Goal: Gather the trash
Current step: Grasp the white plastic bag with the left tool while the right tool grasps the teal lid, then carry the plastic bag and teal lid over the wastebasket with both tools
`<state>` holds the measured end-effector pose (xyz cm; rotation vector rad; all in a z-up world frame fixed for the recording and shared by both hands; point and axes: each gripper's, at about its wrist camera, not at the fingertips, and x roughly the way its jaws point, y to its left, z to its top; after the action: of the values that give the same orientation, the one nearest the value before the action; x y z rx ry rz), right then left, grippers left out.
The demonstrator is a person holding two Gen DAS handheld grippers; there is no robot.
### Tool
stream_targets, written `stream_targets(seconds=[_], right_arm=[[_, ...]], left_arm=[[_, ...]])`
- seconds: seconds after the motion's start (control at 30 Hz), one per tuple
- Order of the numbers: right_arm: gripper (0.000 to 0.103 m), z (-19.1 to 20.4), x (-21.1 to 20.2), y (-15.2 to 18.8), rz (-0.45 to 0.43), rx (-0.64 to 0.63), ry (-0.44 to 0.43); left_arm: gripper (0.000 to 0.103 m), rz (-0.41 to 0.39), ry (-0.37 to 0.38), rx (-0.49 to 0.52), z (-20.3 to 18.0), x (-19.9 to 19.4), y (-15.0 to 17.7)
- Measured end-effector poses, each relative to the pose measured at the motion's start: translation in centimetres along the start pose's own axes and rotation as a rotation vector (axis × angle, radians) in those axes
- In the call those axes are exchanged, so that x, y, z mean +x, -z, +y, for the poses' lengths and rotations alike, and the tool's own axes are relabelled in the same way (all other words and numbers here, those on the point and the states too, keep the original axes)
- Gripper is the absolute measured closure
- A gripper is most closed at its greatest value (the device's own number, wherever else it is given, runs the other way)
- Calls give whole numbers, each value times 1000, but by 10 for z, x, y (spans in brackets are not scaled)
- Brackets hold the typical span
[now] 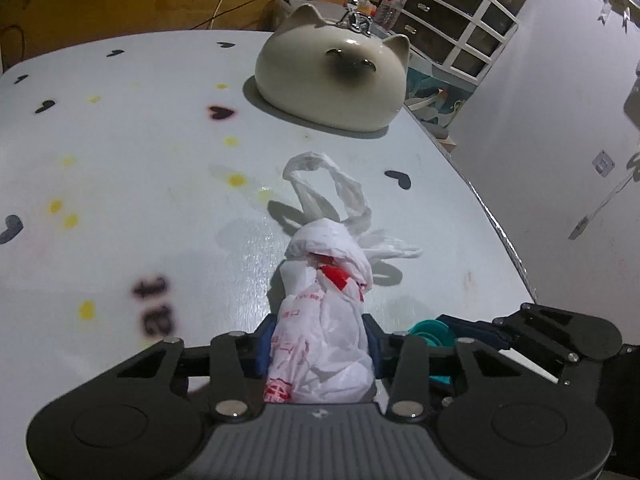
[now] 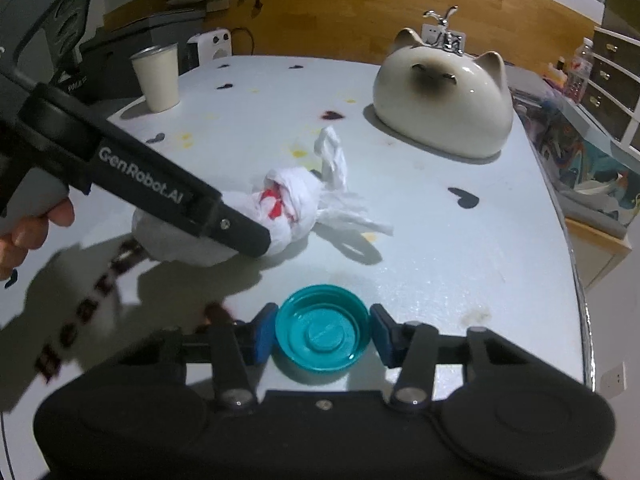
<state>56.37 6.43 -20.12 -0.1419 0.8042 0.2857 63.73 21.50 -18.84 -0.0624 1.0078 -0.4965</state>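
Fingers (image 1: 262,344) tight on bag (image 1: 324,336); cap (image 2: 322,334) between others (image 2: 264,334).

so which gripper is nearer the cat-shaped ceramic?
Left, though only slightly. The left gripper is shut on the tied plastic bag, straight in front of the cat ceramic. The right gripper grips the teal lid nearer the table edge.

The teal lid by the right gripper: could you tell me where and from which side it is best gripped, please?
Grip the teal lid across its round outer rim, coming in low and level from the near side. It lies flat on the table, open side up, and the right gripper already has its jaws on either side of it.
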Motion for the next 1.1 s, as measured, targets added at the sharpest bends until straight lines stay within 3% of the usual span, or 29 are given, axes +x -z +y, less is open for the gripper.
stream_targets(seconds=[0.43,0.7,1.1], right_arm=[[53,10,-43,31,74,41,18],[53,12,-89,43,53,57,19],[53,12,-165,61,10,112,33]], left_arm=[[65,-102,-105,-33,-34,-43,70],[65,-155,-170,-68,-69,-87,114],[65,-208,-236,-98,-113,-158,153]])
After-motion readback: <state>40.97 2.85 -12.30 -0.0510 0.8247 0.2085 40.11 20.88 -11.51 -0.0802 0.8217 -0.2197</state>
